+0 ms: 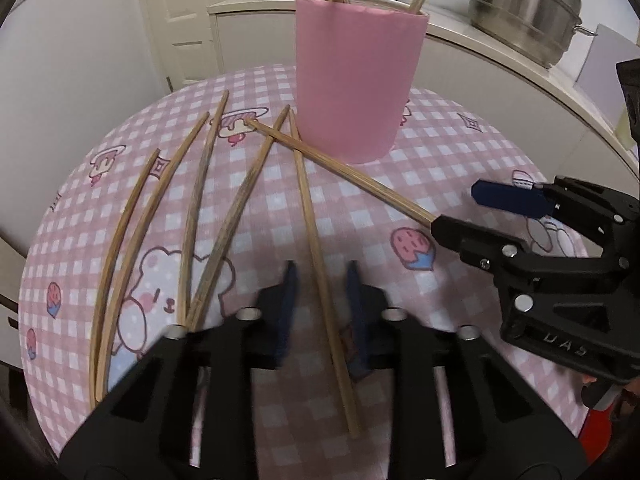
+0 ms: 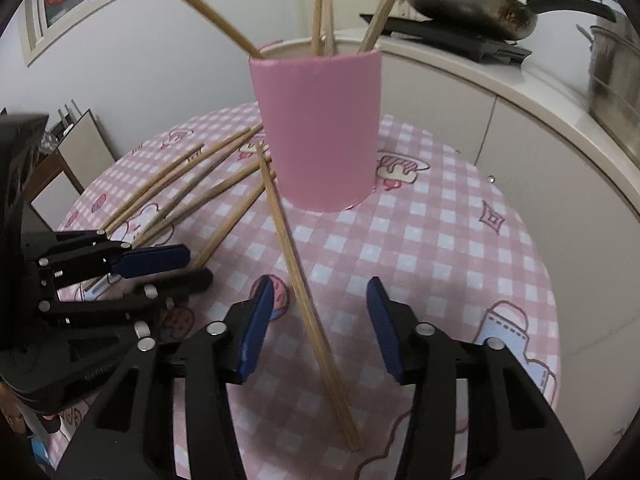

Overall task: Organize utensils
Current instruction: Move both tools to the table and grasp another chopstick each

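A tall pink cup stands on the pink checked tablecloth with several wooden chopsticks upright in it. Several more chopsticks lie loose to its left. My left gripper is low over the cloth. One chopstick runs between its blue pads, with a narrow gap on each side. My right gripper is open wide, astride a slanted chopstick whose near end lies between its fingers. Each gripper shows in the other's view: right gripper, left gripper.
A white counter curves behind the round table, holding a steel pot and a frying pan on a black cooker. A white door is at the far left. The table edge drops off on the left and right.
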Action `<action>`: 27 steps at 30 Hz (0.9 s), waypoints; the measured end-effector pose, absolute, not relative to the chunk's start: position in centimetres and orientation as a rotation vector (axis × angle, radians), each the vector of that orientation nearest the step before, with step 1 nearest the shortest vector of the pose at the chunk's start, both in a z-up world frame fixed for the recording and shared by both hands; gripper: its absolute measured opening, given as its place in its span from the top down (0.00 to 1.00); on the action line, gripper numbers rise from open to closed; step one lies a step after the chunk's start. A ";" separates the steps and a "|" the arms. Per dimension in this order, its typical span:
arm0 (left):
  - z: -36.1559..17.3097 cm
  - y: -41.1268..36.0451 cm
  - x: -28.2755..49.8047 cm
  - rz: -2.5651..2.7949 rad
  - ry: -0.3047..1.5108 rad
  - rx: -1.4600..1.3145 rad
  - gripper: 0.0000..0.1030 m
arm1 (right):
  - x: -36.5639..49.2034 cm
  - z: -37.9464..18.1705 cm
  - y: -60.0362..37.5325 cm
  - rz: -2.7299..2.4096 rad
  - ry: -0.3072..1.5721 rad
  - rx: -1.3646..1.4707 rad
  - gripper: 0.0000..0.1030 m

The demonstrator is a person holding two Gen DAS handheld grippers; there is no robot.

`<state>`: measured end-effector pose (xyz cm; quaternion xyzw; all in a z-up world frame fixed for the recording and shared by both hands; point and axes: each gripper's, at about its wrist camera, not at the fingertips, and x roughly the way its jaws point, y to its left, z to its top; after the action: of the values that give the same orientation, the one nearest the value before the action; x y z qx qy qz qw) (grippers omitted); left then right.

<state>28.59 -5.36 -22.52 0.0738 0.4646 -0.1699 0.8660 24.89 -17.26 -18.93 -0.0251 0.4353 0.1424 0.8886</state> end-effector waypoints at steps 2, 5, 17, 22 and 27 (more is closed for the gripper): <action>-22.5 -5.1 28.8 -0.355 0.979 0.145 0.93 | 25.3 -19.4 -16.8 0.304 0.920 -0.072 0.70; -22.5 -4.8 28.5 -0.345 0.973 0.155 0.93 | 25.2 -19.8 -16.3 0.295 0.923 -0.116 0.79; -22.4 -1.6 22.8 -0.316 0.989 0.153 0.94 | 20.9 -19.0 -16.1 0.345 0.966 -0.115 0.95; -22.2 0.6 19.4 -0.312 0.993 0.127 0.94 | 17.3 -19.1 -16.2 0.364 1.000 -0.099 0.95; -21.9 1.9 16.6 -0.301 1.003 0.099 0.94 | 14.1 -19.0 -15.9 0.380 1.024 -0.101 0.94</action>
<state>16.61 1.87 -21.93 0.0472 0.4785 -0.1438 0.8649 14.13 -15.94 -18.96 -0.0479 0.4867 0.1805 0.8534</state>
